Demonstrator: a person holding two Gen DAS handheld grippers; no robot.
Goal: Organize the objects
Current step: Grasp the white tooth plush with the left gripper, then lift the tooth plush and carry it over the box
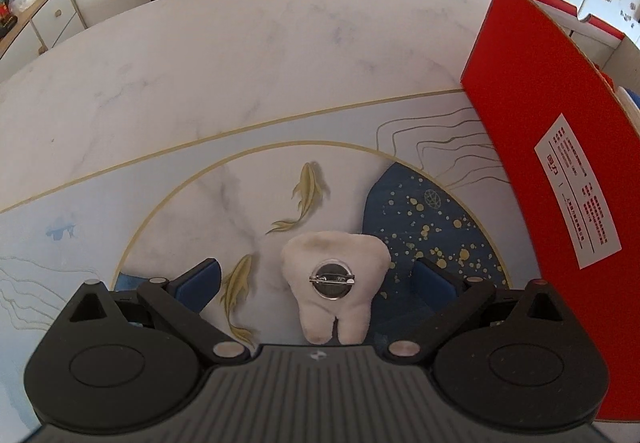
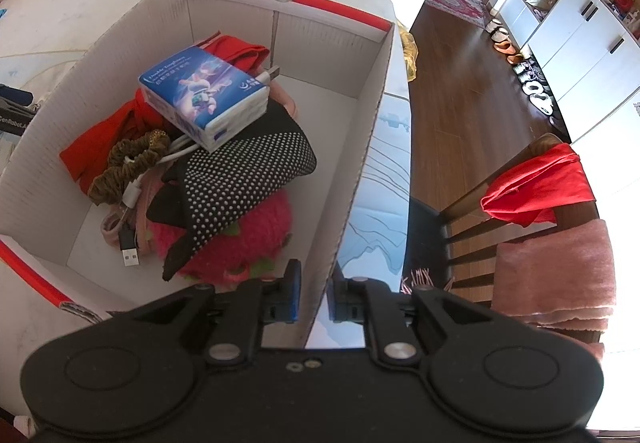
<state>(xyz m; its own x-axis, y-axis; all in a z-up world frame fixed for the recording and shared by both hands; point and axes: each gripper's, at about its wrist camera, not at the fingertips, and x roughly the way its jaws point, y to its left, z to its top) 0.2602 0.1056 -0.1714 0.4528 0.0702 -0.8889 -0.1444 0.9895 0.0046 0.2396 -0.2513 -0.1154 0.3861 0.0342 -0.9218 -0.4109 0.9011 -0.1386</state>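
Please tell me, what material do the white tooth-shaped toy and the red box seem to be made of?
The white tooth-shaped toy looks like soft plush fabric: its surface is fuzzy and its edges are rounded. A shiny round metal pin back sits on it. The red box appears to be corrugated cardboard: its cut edges show fluting, and the inside is matt white.

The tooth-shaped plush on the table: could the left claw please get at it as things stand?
Probably yes: the plush lies alone between the left claw's open fingers, nothing covering it.
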